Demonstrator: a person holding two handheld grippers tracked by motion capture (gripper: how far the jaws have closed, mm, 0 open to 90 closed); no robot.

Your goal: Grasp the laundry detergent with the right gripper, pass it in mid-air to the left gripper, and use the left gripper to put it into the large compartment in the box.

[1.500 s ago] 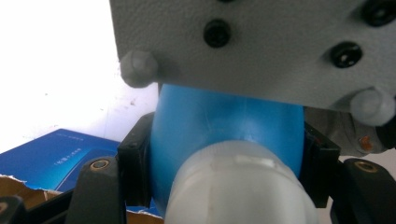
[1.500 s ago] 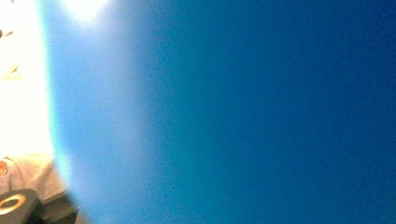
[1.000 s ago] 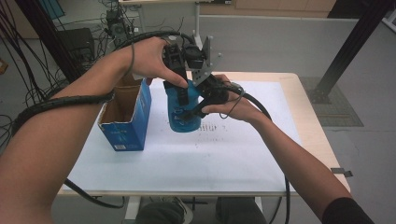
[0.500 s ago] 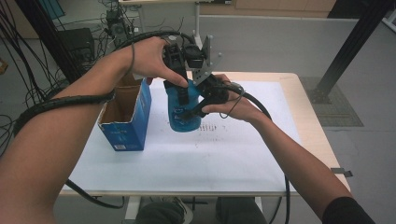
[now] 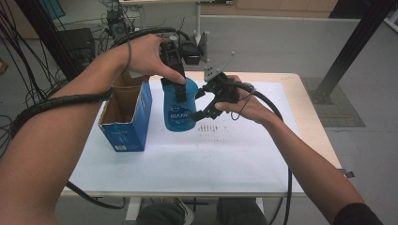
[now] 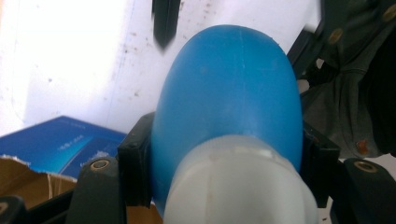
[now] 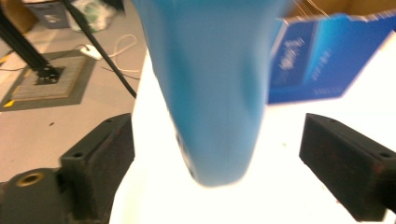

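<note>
Two claws: left claw (image 5: pixel 180 89) clamps blue bottle (image 5: pixel 179 108); right claw (image 5: pixel 202 104) just opened, astride it.

Bright glare, seemingly motion-blurred close-ups

A table (image 5: pixel 307 110) with a pale wooden top carries a white sheet (image 5: pixel 225 154) over most of its surface. Small dark marks (image 5: pixel 209 127) dot the sheet near its middle. An open blue box (image 5: pixel 126 119) stands on the sheet's left edge.
</note>
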